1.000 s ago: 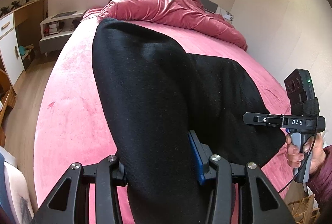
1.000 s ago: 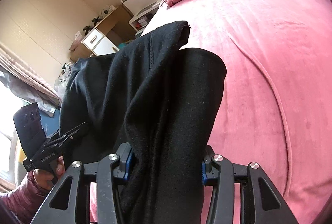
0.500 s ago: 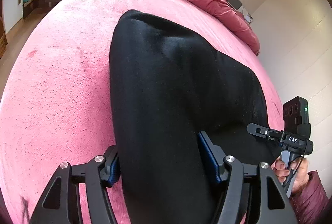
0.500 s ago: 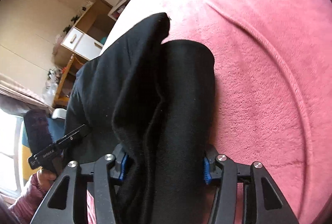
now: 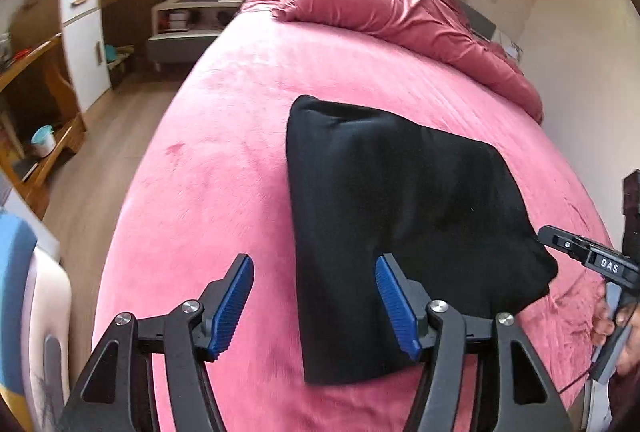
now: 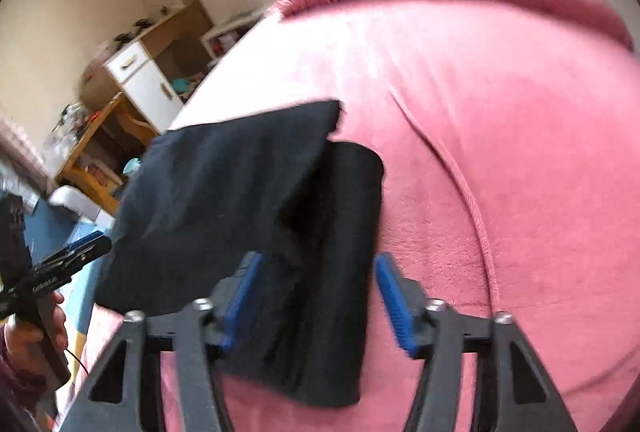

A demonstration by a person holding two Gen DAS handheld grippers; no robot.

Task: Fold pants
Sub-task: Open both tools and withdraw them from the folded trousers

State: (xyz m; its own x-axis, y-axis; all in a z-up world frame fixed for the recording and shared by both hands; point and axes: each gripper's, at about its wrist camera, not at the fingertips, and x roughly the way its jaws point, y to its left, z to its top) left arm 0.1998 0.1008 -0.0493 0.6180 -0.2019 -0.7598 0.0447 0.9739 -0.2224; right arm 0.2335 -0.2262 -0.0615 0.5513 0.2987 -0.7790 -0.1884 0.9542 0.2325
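Observation:
The black pants [image 5: 400,207] lie folded flat on the pink bed [image 5: 208,191]. My left gripper [image 5: 316,300] is open and empty above the fold's near left edge. The pants also show in the right wrist view [image 6: 256,216], with a folded edge running under my right gripper [image 6: 316,296], which is open and holds nothing. The right gripper also shows in the left wrist view [image 5: 588,256] at the fold's right corner. The left gripper shows in the right wrist view [image 6: 68,260] at the left corner.
A crumpled red duvet [image 5: 400,15] lies at the head of the bed. A white and wood cabinet [image 5: 84,31] and a low shelf [image 5: 184,27] stand left of the bed on wooden floor. A wall [image 5: 592,51] runs along the right.
Both grippers have opened and let go of the pants. The pants have dropped flat onto the bed, and both grippers have lifted back a little.

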